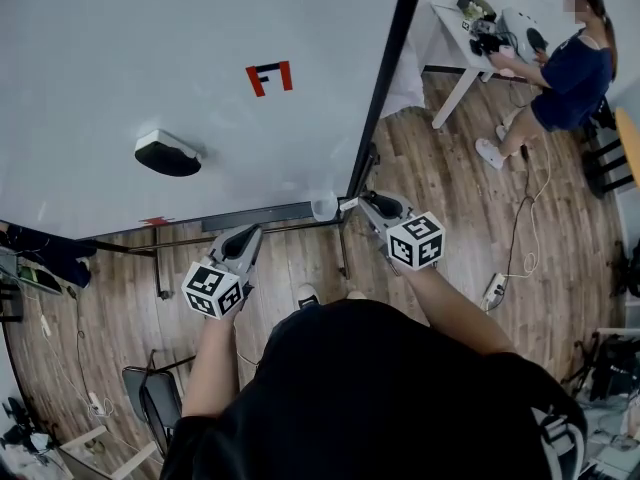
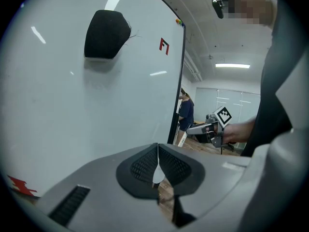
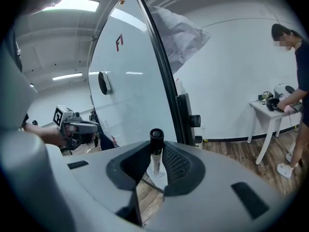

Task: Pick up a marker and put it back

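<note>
A marker [image 3: 155, 154] with a black cap and white barrel stands upright between the jaws of my right gripper [image 3: 155, 149], which is shut on it. In the head view that right gripper [image 1: 375, 208] hovers at the lower right corner of the whiteboard [image 1: 150, 48], with the marker's white end [image 1: 347, 205] pointing at a small clear cup [image 1: 323, 206] by the board's tray [image 1: 255, 216]. My left gripper [image 1: 245, 236] hangs just below the tray. Its pads meet with nothing between them in the left gripper view [image 2: 158, 163].
A black eraser [image 1: 167, 153] and a red mark [image 1: 270, 76] sit on the board. A person [image 1: 570, 68] works at a white table [image 1: 455, 33] at the far right. A power strip [image 1: 494, 290] with cable and a chair [image 1: 150, 393] are on the wooden floor.
</note>
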{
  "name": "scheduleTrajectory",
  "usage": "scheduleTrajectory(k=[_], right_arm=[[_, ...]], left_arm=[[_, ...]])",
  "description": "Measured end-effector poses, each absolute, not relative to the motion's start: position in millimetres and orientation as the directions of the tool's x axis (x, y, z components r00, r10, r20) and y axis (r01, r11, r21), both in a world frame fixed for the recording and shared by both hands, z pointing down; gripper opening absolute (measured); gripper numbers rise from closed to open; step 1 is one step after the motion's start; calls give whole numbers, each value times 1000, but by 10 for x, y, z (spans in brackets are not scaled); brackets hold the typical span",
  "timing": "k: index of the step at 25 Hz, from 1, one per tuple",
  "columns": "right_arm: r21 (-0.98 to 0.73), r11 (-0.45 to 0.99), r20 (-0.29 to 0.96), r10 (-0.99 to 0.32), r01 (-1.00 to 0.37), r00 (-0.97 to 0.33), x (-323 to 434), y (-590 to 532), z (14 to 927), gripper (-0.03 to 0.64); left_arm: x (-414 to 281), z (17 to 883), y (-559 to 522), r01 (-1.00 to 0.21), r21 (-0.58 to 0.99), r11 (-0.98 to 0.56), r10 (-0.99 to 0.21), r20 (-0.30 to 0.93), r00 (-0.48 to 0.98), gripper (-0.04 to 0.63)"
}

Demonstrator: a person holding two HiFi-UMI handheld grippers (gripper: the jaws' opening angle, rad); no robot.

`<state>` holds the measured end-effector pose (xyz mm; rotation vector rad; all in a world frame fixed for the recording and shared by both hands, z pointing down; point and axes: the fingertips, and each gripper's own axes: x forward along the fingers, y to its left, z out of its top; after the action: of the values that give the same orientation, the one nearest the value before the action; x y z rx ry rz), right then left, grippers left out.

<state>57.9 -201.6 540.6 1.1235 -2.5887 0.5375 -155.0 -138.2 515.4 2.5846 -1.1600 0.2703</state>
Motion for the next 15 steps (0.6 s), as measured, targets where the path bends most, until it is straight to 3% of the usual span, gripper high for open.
scheduleTrajectory(k=[15], right_arm=[[-226, 626, 374, -651, -746, -660, 725, -1832, 5363, 67]], left_arm=[[-1424, 5101, -1263, -747, 179, -640, -694, 281, 663, 16]])
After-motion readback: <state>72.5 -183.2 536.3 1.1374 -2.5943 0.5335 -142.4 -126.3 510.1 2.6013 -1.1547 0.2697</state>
